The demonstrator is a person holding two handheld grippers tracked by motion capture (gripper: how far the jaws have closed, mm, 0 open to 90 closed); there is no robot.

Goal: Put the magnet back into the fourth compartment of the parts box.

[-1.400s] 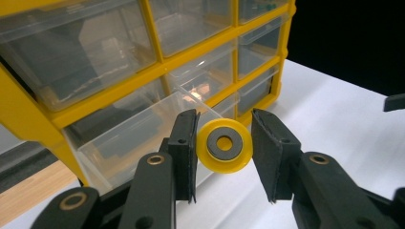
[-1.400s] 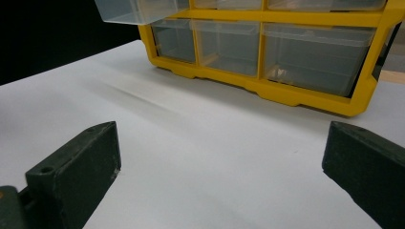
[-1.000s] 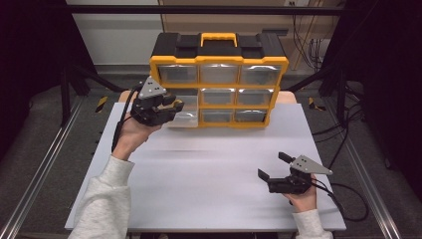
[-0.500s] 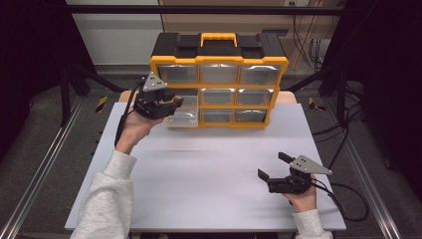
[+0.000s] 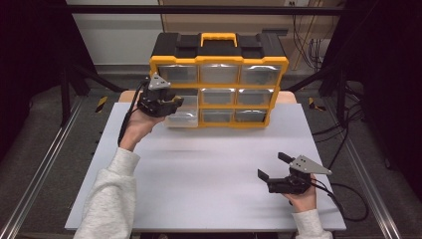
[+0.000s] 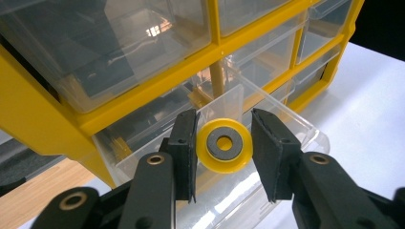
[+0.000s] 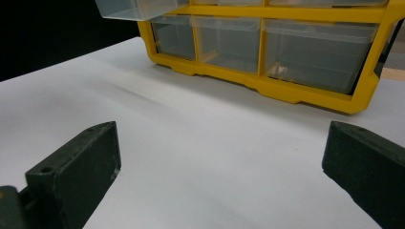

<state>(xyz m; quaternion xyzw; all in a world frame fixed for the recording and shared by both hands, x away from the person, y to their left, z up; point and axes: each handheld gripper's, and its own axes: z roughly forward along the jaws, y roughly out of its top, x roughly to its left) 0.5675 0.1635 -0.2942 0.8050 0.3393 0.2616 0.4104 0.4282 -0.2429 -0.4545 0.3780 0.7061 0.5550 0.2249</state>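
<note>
The left gripper [image 6: 223, 148] is clamped on a small yellow plastic ring with a grey centre [image 6: 223, 146], just above the open transparent plastic drawer [image 6: 286, 121] of the yellow organizer box [image 5: 219, 79]; the right gripper [image 5: 273, 167] stands wide apart, holding nothing

Yellow organizer [image 5: 219, 89] blocks the table's [image 5: 209, 169] far edge; its pulled-out drawer [image 5: 180, 117] juts forward; bare middle

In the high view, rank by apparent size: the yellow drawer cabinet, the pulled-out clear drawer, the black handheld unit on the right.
1. Yellow drawer cabinet, far the largest.
2 and 3. Pulled-out clear drawer and right tool look close; the tool is nearer the camera, so unranked.
</note>
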